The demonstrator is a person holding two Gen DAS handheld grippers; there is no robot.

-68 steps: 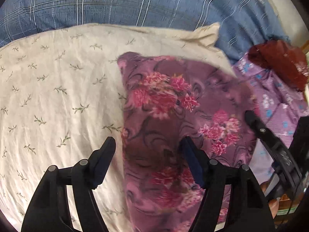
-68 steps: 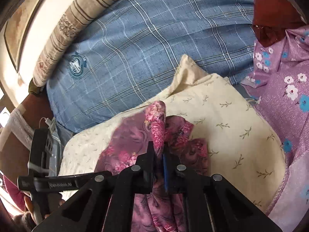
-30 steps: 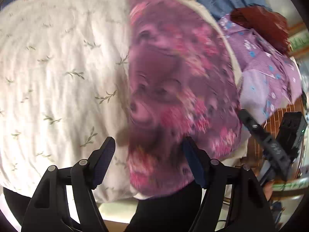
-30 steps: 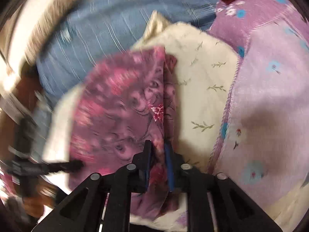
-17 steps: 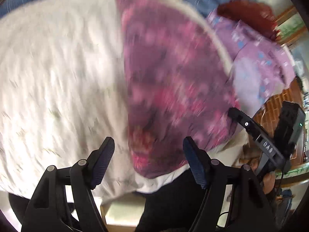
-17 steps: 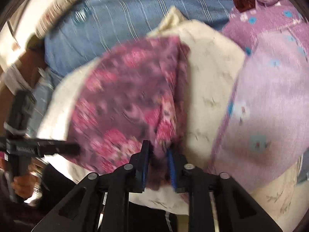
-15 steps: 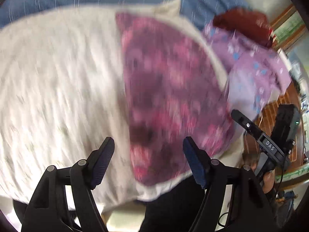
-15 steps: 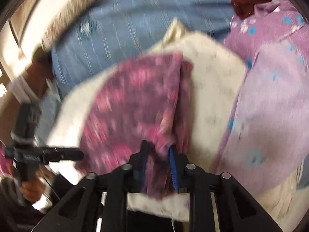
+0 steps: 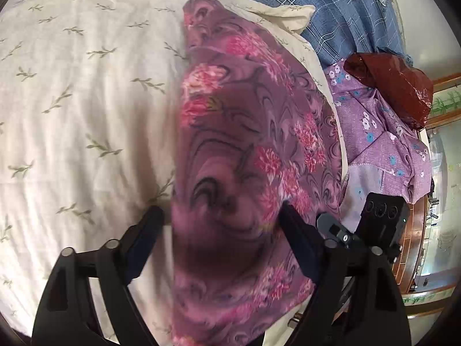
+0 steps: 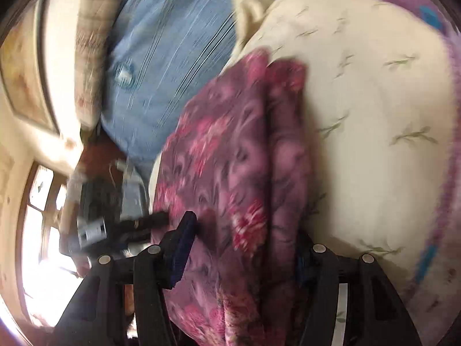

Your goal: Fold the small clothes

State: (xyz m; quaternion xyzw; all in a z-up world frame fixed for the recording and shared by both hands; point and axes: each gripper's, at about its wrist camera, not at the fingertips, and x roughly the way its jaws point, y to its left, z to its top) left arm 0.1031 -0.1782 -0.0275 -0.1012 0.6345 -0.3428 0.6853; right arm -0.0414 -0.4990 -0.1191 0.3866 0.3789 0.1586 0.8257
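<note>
1. The step in hand looks like the release after a fold: the purple garment with pink flowers (image 9: 245, 158) lies doubled lengthwise on the cream pillow with small green sprigs (image 9: 86, 101), which sits on the bed with the blue checked sheet (image 9: 345, 5).
2. The left gripper (image 9: 222, 230) has its jaws spread and opening. The cloth lies between them, but the pads do not press it.
3. The right gripper (image 10: 245, 245) has its jaws opening too. The garment's near end lies between them; no pinch shows, though this view is blurred.
4. The garment's long axis runs from the pillow's near edge toward its far corner, and its narrow end points at that far corner.
5. The next move probably calls for gripping the near end and carrying it over to the far end, halving the length.
</note>
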